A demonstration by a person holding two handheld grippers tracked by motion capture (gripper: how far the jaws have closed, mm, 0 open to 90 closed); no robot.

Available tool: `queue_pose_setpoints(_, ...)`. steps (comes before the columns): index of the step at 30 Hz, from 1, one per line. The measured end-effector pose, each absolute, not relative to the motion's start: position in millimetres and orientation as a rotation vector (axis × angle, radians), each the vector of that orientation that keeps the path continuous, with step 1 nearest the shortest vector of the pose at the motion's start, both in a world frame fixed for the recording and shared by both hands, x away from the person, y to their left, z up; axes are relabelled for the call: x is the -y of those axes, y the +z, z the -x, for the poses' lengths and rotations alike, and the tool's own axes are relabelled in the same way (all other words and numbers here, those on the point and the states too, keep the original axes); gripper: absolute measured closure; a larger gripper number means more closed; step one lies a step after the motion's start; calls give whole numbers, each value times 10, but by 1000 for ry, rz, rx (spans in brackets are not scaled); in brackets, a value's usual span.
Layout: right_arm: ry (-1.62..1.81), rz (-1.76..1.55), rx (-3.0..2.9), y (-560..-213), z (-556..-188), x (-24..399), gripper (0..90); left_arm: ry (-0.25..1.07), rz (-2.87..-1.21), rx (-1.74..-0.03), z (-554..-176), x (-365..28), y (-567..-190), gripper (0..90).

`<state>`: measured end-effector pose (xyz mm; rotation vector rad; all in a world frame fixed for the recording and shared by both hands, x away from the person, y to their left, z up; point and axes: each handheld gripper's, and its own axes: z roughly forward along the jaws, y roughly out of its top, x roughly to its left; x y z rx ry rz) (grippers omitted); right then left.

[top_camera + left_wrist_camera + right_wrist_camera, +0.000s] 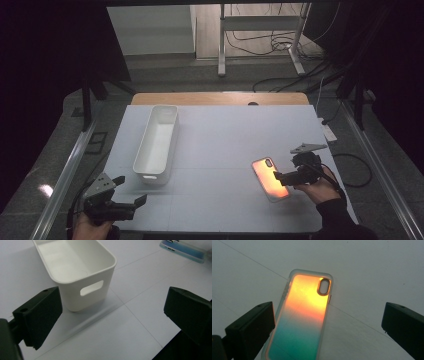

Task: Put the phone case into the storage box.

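Observation:
A phone case with an iridescent orange-to-teal back lies flat on the white table mat at the right front. My right gripper hovers over its near end, open. In the right gripper view the phone case lies between the spread jaws, closer to the left one, and touches neither. A long white bin stands empty at the left of the mat. My left gripper is open near the front left corner, just in front of the bin, holding nothing.
The bin's near end has a handle slot. In the left gripper view the phone case shows far off at the top right. A wooden table edge lies beyond the mat. Metal rails flank both sides.

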<state>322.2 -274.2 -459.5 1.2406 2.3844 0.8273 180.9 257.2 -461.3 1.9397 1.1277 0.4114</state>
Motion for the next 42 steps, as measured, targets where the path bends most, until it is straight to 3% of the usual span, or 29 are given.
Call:
queue_pose_setpoints(36, 572, -1328, -2538, -5110, -3430, 2764, 0, 411, -1941, -1125, -1808, -2572, -4612, 27)
queue_pose_setpoints(42, 580, -1327, -2547, -5059, -3425, 2780, 141, 412, -1942, -1124, -1808, -2571, -4612, 27)
